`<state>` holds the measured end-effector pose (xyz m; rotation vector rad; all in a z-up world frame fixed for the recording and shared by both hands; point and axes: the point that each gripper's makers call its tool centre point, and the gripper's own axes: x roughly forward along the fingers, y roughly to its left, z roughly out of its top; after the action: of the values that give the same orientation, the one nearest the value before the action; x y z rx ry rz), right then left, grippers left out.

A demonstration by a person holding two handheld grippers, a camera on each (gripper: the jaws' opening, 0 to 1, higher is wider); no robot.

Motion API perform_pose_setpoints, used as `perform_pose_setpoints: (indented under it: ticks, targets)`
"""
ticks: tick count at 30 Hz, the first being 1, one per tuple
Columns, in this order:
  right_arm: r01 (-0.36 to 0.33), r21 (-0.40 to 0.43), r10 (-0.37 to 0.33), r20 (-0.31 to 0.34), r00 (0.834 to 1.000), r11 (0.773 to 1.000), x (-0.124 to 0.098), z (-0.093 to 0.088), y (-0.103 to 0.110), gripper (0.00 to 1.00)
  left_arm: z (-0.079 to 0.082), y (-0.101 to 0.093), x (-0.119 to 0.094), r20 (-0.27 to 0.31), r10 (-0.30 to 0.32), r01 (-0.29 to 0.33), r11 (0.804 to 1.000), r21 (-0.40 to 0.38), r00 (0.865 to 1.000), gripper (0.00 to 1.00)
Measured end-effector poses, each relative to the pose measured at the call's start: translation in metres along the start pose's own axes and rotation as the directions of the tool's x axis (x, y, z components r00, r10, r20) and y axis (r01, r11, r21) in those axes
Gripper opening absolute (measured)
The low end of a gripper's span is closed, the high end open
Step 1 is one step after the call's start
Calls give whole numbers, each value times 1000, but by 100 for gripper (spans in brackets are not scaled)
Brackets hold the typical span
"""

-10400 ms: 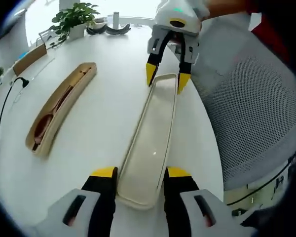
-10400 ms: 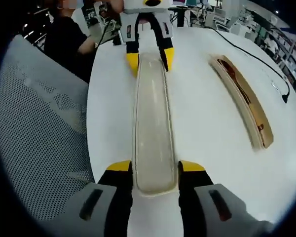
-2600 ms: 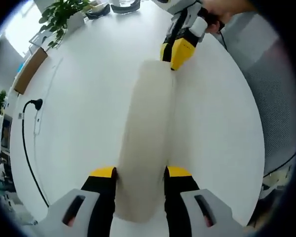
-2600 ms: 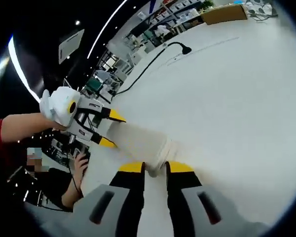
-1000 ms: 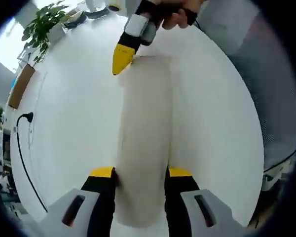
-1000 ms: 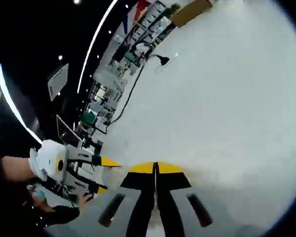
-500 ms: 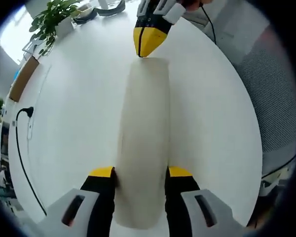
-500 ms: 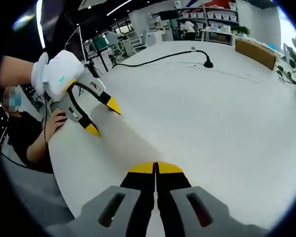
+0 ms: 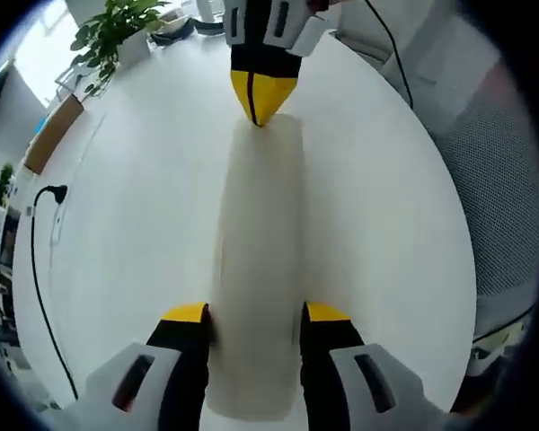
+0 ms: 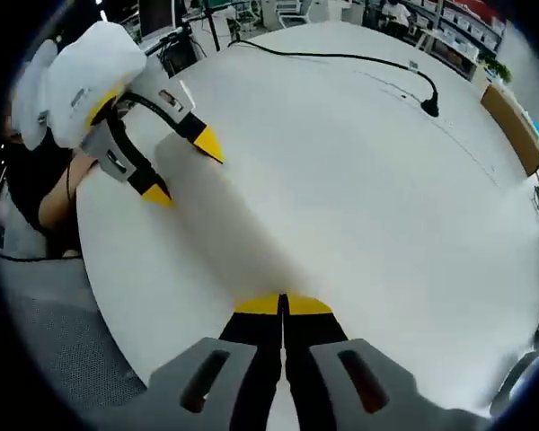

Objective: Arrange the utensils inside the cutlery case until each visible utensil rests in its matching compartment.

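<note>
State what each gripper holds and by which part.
Left gripper grips the cream case lid across its near end. Right gripper is shut at its far end.

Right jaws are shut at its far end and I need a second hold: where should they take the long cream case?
Probably the far short end of the cream case, opposite the left gripper, whose jaws straddle the near end. Open the right gripper and come in lengthwise, jaws across the narrow width: the case is long and slim.

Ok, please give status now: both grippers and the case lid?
Left gripper shut on cream lid, one end. Right gripper shut, tips at the lid's other end. White table, black cable off to the side, not in the way.
</note>
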<state>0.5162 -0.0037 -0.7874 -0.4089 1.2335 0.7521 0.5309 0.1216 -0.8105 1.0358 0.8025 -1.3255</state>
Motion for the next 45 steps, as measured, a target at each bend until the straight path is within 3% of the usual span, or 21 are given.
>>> perform_pose_setpoints:
  ticks: [2, 7, 11, 13, 14, 16, 21, 25, 27, 29, 31, 34, 38, 40, 42, 45]
  targets:
    - [3, -95, -1, 16, 1000, 995, 1, 4, -1, 0, 1, 0, 0, 11, 0, 0, 1000, -1, 1000, 40]
    - [-11, -86, 15, 47, 999, 996, 2, 2, 5, 0, 2, -2, 0, 6, -4, 4, 1000, -6, 1000, 40]
    - [22, -216, -18, 20, 1000, 976, 2, 1, 7, 0, 2, -4, -1, 12, -1, 2, 999, -33, 1000, 41]
    - [25, -219, -24, 5, 1000, 975, 3, 1, 8, 0, 4, -4, -3, 55, 7, -5, 999, -35, 998, 42]
    - [28, -230, -31, -9, 999, 973, 3, 1, 8, 0, 6, -5, -4, 111, -3, 15, 994, -112, 994, 42]
    - [30, -247, -37, -26, 999, 969, 3, 2, 8, 0, -6, -5, -14, 90, -9, 28, 979, -202, 996, 42]
    - [21, -228, -28, -27, 999, 974, 3, 1, 3, 0, -24, 4, -41, 85, 37, -16, 971, -239, 996, 42]
    - [22, -240, -26, -15, 1000, 970, 4, 1, 5, 0, -36, 7, -62, 107, 72, -46, 973, -228, 992, 21]
    - [23, -230, -26, -12, 1000, 973, 4, 2, 5, 0, -35, 4, -64, 128, 72, -38, 968, -250, 989, 27]
    - [22, -221, -25, -10, 1000, 975, 5, 2, 4, 0, -33, 2, -60, 123, 74, -44, 973, -227, 990, 26]
    - [23, -221, -25, -7, 1000, 975, 5, 1, 5, 0, -41, 0, -54, 46, 74, -63, 978, -197, 996, 23]
    - [23, -219, -24, -3, 1000, 975, 4, 0, 5, 0, -46, -5, -45, 2, 62, -60, 982, -179, 998, 20]
    - [18, -198, -19, 0, 1000, 980, 4, -1, 5, 0, -42, -2, -45, 15, 68, -63, 974, -217, 998, 16]
    - [9, -205, -10, -5, 1000, 979, 5, -1, 5, 0, -41, -10, -42, 18, 6, -2, 978, -210, 1000, 9]
    - [5, -201, -8, -13, 1000, 980, 5, -1, 5, 0, -41, -6, -42, 8, 6, -4, 973, -231, 1000, 8]
    - [0, -229, -6, -25, 1000, 973, 5, -1, 5, 0, -42, -3, -41, 2, -8, 9, 950, -312, 1000, 6]
